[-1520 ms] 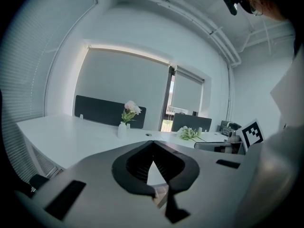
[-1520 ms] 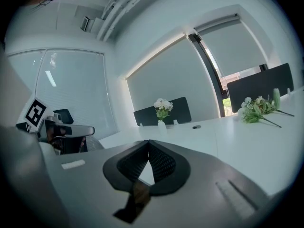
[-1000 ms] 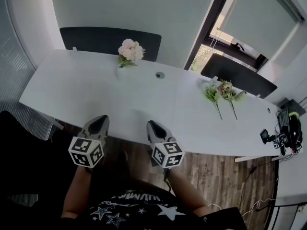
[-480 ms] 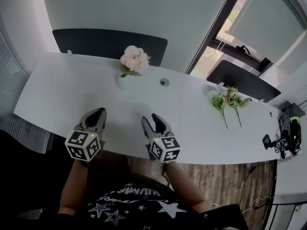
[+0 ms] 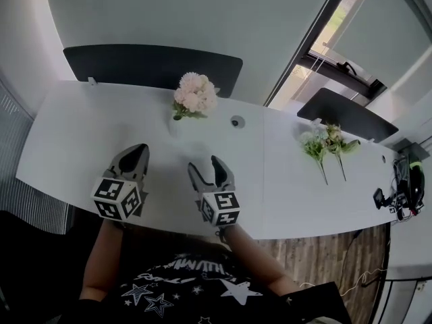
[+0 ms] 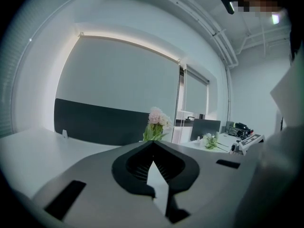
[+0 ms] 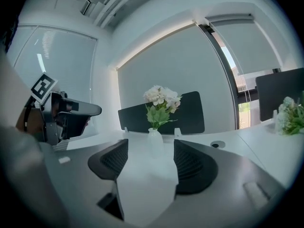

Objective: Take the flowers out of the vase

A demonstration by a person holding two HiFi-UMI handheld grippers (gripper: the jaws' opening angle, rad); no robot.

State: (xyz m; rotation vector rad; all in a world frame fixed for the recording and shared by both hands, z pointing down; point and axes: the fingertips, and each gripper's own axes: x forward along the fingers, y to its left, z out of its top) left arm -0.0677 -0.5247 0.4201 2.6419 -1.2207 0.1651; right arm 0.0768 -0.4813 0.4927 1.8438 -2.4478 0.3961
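A small white vase with pale pink flowers and green leaves stands upright at the far side of the white table. My right gripper hovers over the near part of the table, well short of the vase. Its jaws are opening and hold nothing; in the right gripper view the vase and flowers show between them, further off. My left gripper is shut and empty, to the left of the right one. In the left gripper view the flowers rise just beyond the closed tips.
Two loose flower stems lie on the table to the right. A round cable grommet sits right of the vase. Dark partition panels back the table. Cables and small devices crowd the far right end.
Both grippers have moved forward from the table's near edge to over the tabletop, towards the vase. The right gripper's jaws went from shut to wide apart. The left stayed shut.
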